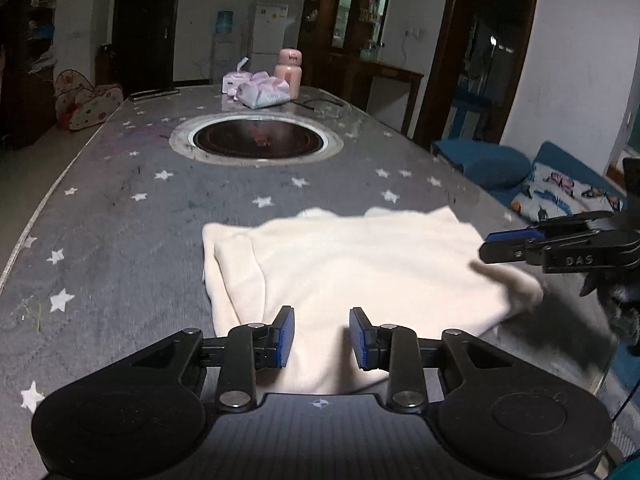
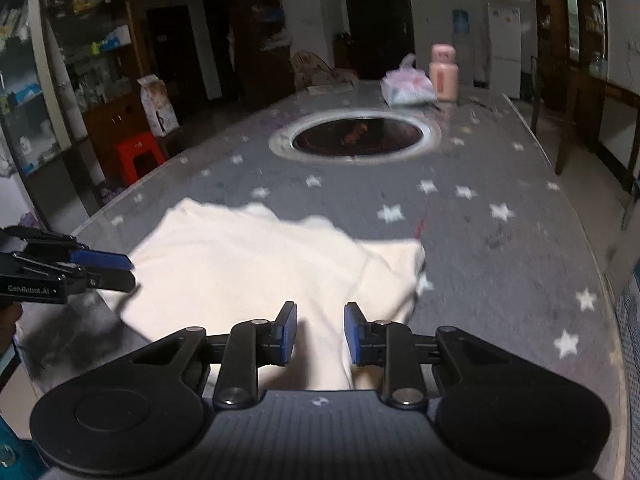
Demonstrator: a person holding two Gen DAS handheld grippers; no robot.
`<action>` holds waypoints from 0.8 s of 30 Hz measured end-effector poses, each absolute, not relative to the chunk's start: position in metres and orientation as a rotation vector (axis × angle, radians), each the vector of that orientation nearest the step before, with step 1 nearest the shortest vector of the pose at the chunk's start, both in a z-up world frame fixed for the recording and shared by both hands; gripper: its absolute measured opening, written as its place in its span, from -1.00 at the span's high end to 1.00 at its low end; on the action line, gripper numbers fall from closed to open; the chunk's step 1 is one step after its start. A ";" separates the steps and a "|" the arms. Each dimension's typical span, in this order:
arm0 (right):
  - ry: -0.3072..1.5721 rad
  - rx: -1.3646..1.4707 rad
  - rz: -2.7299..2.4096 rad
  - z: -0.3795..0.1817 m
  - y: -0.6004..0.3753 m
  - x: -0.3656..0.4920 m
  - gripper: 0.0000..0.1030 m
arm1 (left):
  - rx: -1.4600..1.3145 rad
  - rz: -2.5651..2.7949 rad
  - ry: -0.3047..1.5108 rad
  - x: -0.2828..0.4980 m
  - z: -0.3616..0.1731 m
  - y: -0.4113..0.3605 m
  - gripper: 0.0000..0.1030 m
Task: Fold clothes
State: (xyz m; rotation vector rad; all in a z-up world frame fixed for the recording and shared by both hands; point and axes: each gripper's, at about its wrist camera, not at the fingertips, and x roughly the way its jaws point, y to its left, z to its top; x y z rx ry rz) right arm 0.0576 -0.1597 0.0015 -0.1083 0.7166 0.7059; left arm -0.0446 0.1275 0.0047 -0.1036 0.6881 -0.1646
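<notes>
Left gripper (image 1: 322,338): jaws part-open, cream cloth rising between the blue pads, but whether the pads press on it I cannot tell; right gripper (image 2: 320,334) reads the same, narrow gap, fabric between, contact unclear. The cream garment (image 1: 352,264) lies partly folded on the near end of the star-print table (image 1: 120,184), doubled layers along its left edge, both grippers at its near hem. Judged step: mid-fold; the next move calls for a sure pinch at both corners, then carrying the hem evenly toward the far edge.
</notes>
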 end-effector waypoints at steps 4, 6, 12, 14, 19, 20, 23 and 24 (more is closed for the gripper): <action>0.720 -0.097 0.705 -0.004 -0.149 0.070 0.50 | -0.133 -0.140 0.726 -0.036 -0.002 0.131 0.23; 0.737 -0.103 0.690 -0.012 -0.145 0.074 0.48 | -0.158 -0.143 0.731 -0.036 -0.001 0.133 0.12; 0.694 -0.121 0.687 -0.004 -0.142 0.060 0.14 | -0.175 -0.118 0.728 -0.038 0.004 0.132 -0.25; 0.681 -0.116 0.683 -0.002 -0.143 0.055 -0.05 | -0.178 -0.109 0.725 -0.040 0.005 0.132 -0.36; 0.661 -0.116 0.679 0.001 -0.141 0.043 -0.24 | -0.184 -0.082 0.709 -0.047 0.009 0.134 -0.65; 0.654 -0.121 0.678 0.001 -0.140 0.040 -0.30 | -0.185 -0.075 0.702 -0.049 0.010 0.135 -0.67; 0.642 -0.120 0.679 0.002 -0.138 0.034 -0.49 | -0.197 -0.052 0.682 -0.053 0.014 0.139 -0.86; 0.638 -0.118 0.678 0.002 -0.137 0.032 -0.59 | -0.201 -0.044 0.675 -0.055 0.015 0.140 -0.92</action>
